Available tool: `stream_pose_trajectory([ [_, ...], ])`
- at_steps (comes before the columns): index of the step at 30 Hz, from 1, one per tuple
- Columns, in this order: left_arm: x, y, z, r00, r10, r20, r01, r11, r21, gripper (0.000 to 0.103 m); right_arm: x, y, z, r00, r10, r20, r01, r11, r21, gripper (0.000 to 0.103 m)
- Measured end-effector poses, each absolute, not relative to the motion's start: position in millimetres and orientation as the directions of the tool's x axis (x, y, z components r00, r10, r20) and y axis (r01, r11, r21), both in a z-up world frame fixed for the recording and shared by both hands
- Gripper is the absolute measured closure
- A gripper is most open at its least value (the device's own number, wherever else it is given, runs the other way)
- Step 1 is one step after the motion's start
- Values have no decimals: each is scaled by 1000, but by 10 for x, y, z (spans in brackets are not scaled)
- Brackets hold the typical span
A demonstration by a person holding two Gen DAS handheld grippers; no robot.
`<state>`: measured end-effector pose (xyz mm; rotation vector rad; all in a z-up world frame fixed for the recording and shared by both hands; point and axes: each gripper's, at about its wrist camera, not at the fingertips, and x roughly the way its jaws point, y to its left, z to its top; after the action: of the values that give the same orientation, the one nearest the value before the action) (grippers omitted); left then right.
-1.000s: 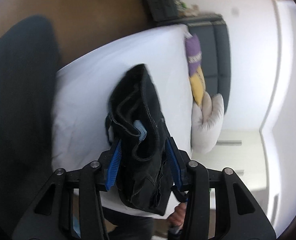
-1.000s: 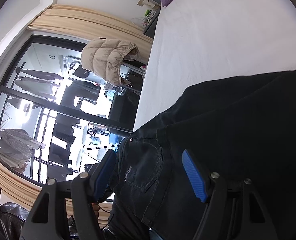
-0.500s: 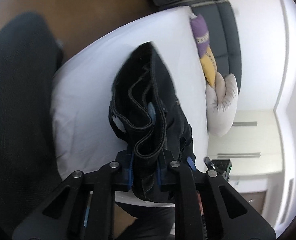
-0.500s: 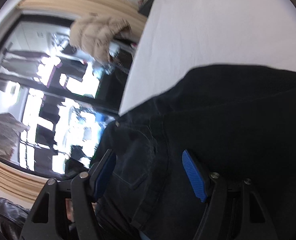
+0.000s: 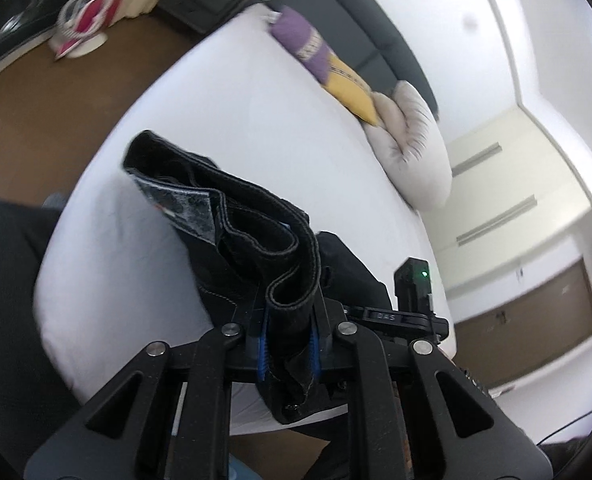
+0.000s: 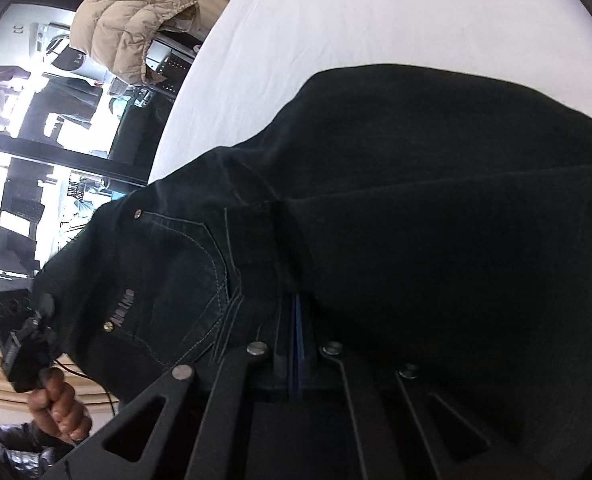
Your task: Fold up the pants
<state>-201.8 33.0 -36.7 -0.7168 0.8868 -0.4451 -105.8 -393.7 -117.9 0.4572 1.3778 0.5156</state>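
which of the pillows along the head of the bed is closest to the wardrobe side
The puffy off-white pillow. It sits at the end of the row nearest the cream wardrobe doors; the yellow pillow is in the middle and the purple pillow farthest from them.

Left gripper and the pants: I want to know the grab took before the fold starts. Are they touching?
Touching. In the left wrist view the left gripper has its blue pads pressed on a bunched fold of the black pants, with no gap either side.
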Motion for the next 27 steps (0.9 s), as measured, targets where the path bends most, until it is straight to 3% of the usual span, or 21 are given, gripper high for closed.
stream_pose_trajectory([
  [7, -1784, -725, 2, 484, -687, -542, 268, 706, -656, 90, -1122, -4063, -1089, 176, 631, -756, -142, 776, 615, 100],
  [9, -1723, -1083, 60, 445, -700, -559, 334, 709, -622, 90, -1146, -4234, -920, 211, 665, -716, -137, 746, 652, 69],
  [10, -1692, -1293, 85, 419, -706, -571, 372, 708, -601, 90, -1169, -4385, -783, 266, 683, -680, -131, 724, 677, 45],
  [11, -1654, -1465, 97, 401, -710, -580, 398, 705, -588, 90, -1197, -4512, -673, 310, 696, -647, -131, 706, 696, 33],
  [14, -1599, -2090, 90, 345, -718, -604, 479, 688, -545, 90, -1219, -4876, -368, 364, 759, -540, -143, 618, 773, 19],
  [18, -1736, -2702, 27, 287, -713, -640, 575, 663, -480, 90, -1229, -5092, -161, 323, 844, -429, -201, 503, 840, 10],
  [22, -1788, -3104, -110, 244, -666, -705, 615, 668, -419, 90, -1229, -5075, -151, 274, 856, -439, -213, 499, 840, 7],
  [25, -1798, -3388, -120, 249, -637, -730, 648, 670, -364, 90, -1228, -4942, -202, 251, 798, -548, -194, 596, 779, 9],
  [27, -1842, -3618, -86, 253, -623, -740, 679, 659, -323, 90, -1199, -4907, -348, 217, 762, -611, -146, 644, 751, 23],
])
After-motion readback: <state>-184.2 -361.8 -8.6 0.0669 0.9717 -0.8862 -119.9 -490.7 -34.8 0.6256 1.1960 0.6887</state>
